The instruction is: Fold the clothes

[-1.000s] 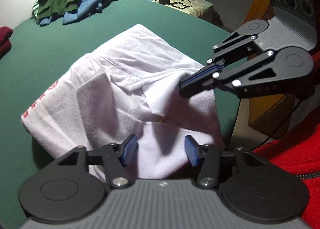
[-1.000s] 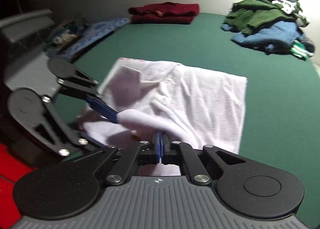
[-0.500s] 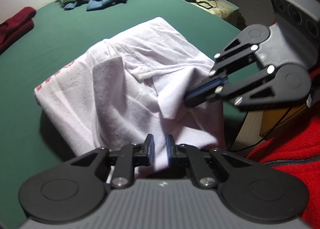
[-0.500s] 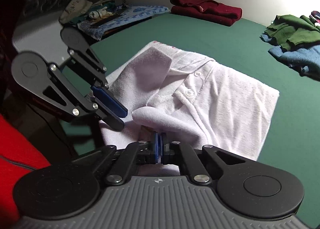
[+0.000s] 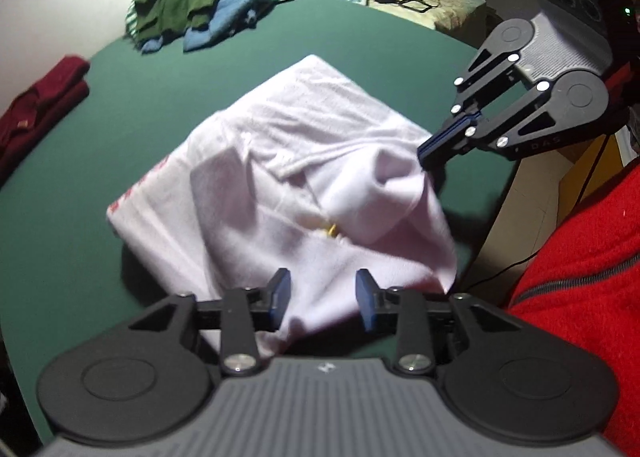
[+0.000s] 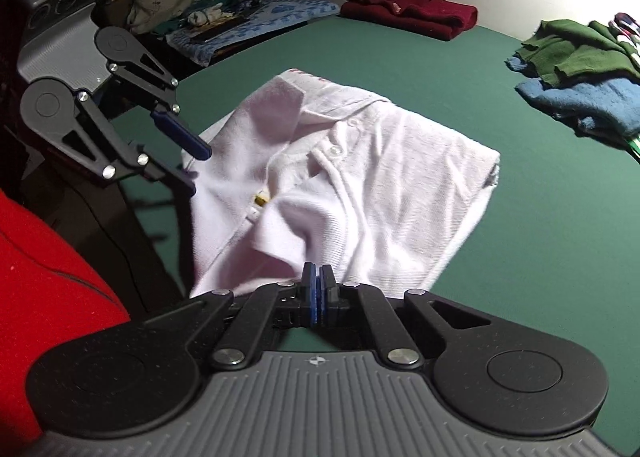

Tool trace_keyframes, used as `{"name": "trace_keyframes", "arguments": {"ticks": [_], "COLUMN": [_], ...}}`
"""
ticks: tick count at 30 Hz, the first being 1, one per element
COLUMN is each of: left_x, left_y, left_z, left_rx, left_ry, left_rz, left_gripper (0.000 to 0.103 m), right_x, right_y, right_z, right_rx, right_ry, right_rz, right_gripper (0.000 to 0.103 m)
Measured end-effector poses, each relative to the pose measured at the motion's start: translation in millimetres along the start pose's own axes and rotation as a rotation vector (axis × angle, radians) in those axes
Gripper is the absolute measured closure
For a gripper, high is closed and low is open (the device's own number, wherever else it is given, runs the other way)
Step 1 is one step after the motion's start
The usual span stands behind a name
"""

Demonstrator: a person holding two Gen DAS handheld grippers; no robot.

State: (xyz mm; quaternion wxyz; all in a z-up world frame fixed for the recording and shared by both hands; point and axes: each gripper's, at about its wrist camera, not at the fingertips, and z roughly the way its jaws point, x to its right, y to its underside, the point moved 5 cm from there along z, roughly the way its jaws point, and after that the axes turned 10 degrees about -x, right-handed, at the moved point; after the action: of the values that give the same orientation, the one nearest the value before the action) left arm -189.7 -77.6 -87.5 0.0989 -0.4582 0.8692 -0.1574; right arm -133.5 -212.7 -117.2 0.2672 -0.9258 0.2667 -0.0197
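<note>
The white shirt (image 5: 304, 193) is lying on the green bench (image 5: 120, 105). At five o'clock, the left claw (image 5: 322, 293) is opening around its hem; at three o'clock, the right claw (image 6: 318, 289) is pinching its collar.

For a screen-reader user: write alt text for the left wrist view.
The left gripper, its jaws opening, straddles a white polo shirt on a green table; the right gripper pinches the shirt's right side.

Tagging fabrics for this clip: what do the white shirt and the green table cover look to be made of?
White shirt: likely cotton pique knit, matte; fine ribbed weave, soft collar and buttons show. Green table cover: probably felt or baize, matte, flat, no sheen.
</note>
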Motion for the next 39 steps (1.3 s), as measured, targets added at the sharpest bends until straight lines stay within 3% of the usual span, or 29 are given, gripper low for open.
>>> {"name": "trace_keyframes", "arguments": {"ticks": [3,6,7,8,10,15,19,22,25,26,31,36,37,38,39], "left_x": [3,4,5,6,9,6,7,14,18,18,13,3,1,-1,-2], "left_y": [-7,-9,-8,-8,-8,-2,11,23,34,37,37,37,37,38,39], "left_z": [18,37,41,43,43,28,16,10,8,7,-2,-3,-2,-1,-2], "left_rx": [-0.030,-0.065,-0.066,-0.062,-0.053,-0.053,-0.071,-0.083,-0.093,-0.091,-0.045,-0.040,-0.044,-0.048,-0.051], "left_ry": [0.001,0.005,0.004,-0.002,-0.021,-0.024,-0.025,-0.018,-0.018,-0.024,-0.076,-0.121,-0.130,-0.139,-0.149], "left_rz": [0.027,0.026,0.026,0.028,0.039,0.022,0.004,0.004,-0.022,-0.034,-0.067,-0.046,-0.039,-0.030,-0.019], "left_gripper": [0.048,0.051,0.054,0.056,0.063,0.100,0.103,0.103,0.097,0.089,0.077,0.064,0.061,0.059,0.058], "right_x": [-1,-6,-9,-14,-27,-46,-42,-37,-32,-32,-31,-31,-32,-33,-34], "right_y": [-5,-15,-18,-20,-22,-29,-39,-48,-54,-56,-61,-68,-71,-72,-72], "right_z": [-4,-17,-19,-18,-8,9,19,23,16,15,49,59,61,63,63], "right_rx": [0.029,0.121,0.141,0.150,0.139,0.140,0.121,0.126,0.172,0.177,0.044,0.043,0.034,0.020,0.004], "right_ry": [-0.001,-0.058,-0.076,-0.087,-0.086,-0.157,-0.226,-0.289,-0.380,-0.388,-0.216,-0.295,-0.302,-0.306,-0.298], "right_rz": [-0.019,-0.006,-0.009,-0.022,-0.079,-0.145,-0.097,-0.025,0.035,0.037,0.062,0.127,0.127,0.123,0.110], "right_gripper": [0.095,0.077,0.065,0.062,0.062,0.065,0.073,0.074,0.074,0.074,0.071,0.072,0.078,0.089,0.093]}}
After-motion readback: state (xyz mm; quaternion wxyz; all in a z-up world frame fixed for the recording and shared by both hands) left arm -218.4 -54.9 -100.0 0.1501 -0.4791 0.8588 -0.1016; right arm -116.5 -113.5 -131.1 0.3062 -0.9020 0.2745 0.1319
